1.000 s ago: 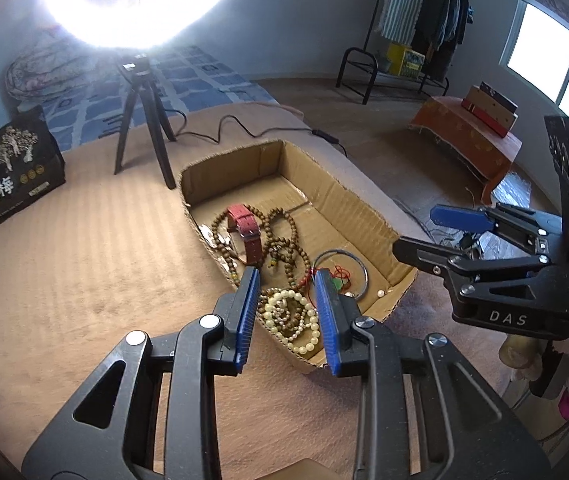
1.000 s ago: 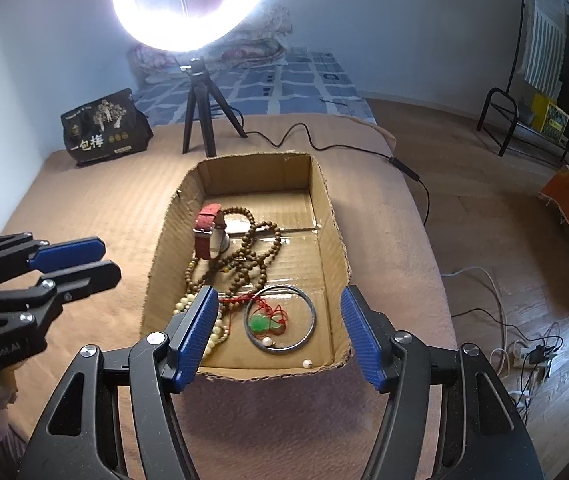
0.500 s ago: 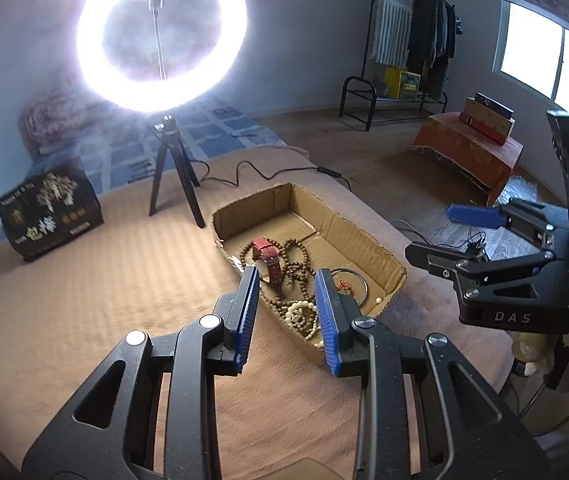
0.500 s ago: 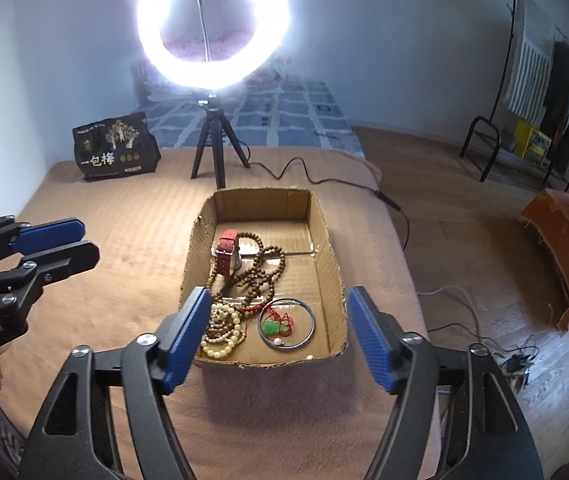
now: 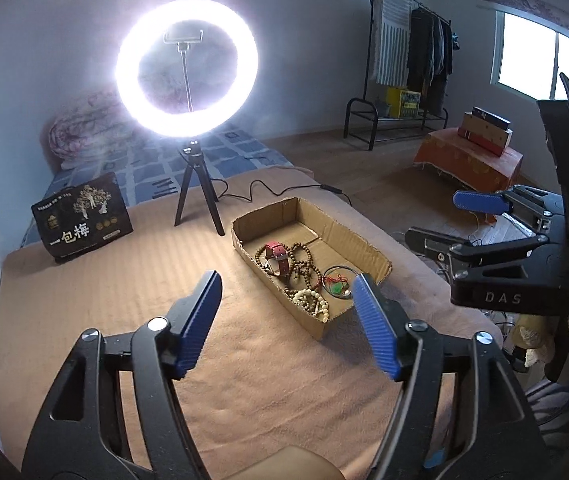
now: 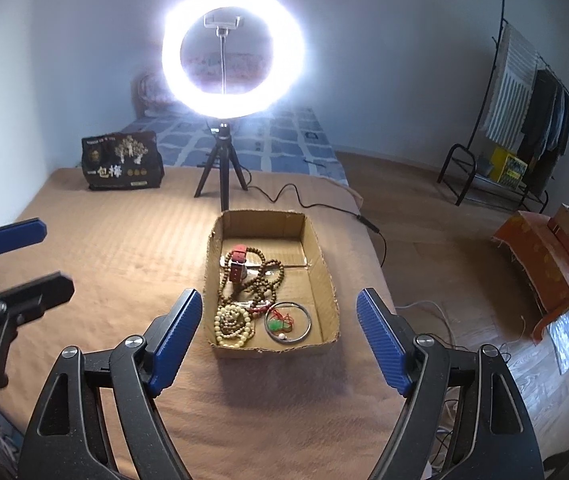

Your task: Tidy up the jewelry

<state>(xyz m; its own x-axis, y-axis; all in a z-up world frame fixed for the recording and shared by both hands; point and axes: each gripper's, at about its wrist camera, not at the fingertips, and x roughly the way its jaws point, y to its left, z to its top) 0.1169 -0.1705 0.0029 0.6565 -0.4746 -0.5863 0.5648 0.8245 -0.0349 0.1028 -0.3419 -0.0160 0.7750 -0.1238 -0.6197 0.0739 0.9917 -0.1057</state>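
Both grippers were up off the bed and gripping nothing. The left gripper (image 5: 286,296), black frame with ribbed blue pads, had its jaws spread wide, and the right gripper (image 6: 278,312), same build, was spread just as wide, lined up on the near end of the box. In the right wrist view the left one hung out at the left edge, well apart from the box.

Everything sat on a tan ribbed blanket (image 6: 116,256). The shallow open cardboard box (image 6: 326,280) lay lengthwise down the middle of it with all the jewelry inside. At the near end were a cream-coloured bead bracelet (image 6: 233,326) on the left and a thin silver metal bangle (image 6: 288,322) on the right, with a small green pendant on red cord (image 6: 278,322) lying inside the bangle. Behind those was a tangle of long brown wooden bead strands (image 6: 262,276), and a red-strapped wristwatch (image 6: 237,260) lay on the beads toward the left wall. The far end of the box floor was bare cardboard.

Past the box stood a lit white ring light on a small black tripod (image 6: 222,172), its black cable (image 6: 284,194) trailing off to the right. A black printed bag with Chinese characters (image 6: 122,162) stood at the far left.
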